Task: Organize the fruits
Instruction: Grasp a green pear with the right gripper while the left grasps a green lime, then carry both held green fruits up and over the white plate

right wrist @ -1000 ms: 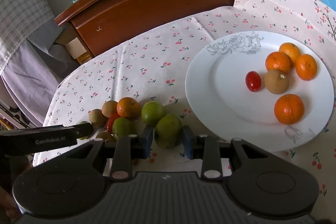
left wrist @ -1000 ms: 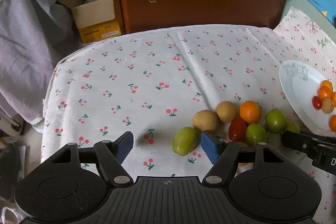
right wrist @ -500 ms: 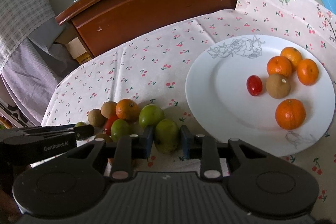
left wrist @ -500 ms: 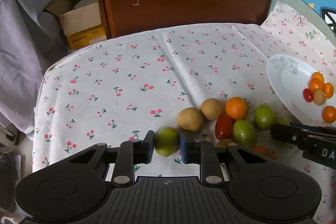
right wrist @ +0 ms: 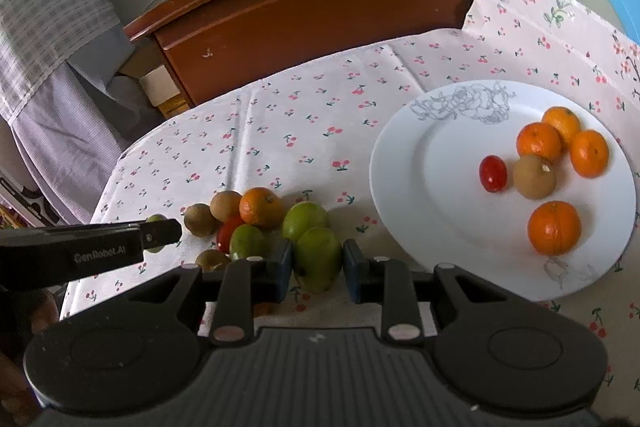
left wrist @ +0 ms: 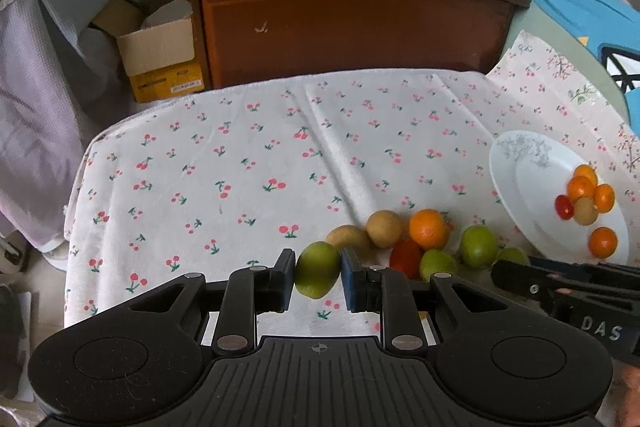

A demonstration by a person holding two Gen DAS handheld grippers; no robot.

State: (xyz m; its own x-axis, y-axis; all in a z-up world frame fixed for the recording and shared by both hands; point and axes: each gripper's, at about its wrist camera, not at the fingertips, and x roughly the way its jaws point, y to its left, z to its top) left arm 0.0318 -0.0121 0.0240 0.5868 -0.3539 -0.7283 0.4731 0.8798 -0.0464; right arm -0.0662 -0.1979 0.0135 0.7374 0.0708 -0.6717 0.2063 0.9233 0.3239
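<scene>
My left gripper [left wrist: 317, 277] is shut on a green fruit [left wrist: 317, 274] at the left end of a fruit pile and holds it just above the cloth. My right gripper [right wrist: 318, 265] is shut on another green fruit [right wrist: 318, 259] at the pile's near right side. The pile between them has brown fruits [left wrist: 384, 228], an orange [left wrist: 427, 229], a red tomato [left wrist: 405, 257] and more green fruits [left wrist: 478, 246]. A white plate [right wrist: 404, 163] to the right holds several oranges [right wrist: 554, 233], a brown fruit [right wrist: 534, 176] and a small tomato [right wrist: 493, 173].
The cherry-print cloth [left wrist: 240, 167] covers the table, with bare cloth to the left and behind the pile. A brown wooden headboard [left wrist: 348, 23] stands behind the table's far edge. A cardboard box [left wrist: 160, 59] sits on the floor at the back left.
My left gripper moved in around the leftmost green fruit, closed on it and raised it a little. My right gripper stayed on its green fruit with barely any motion.
</scene>
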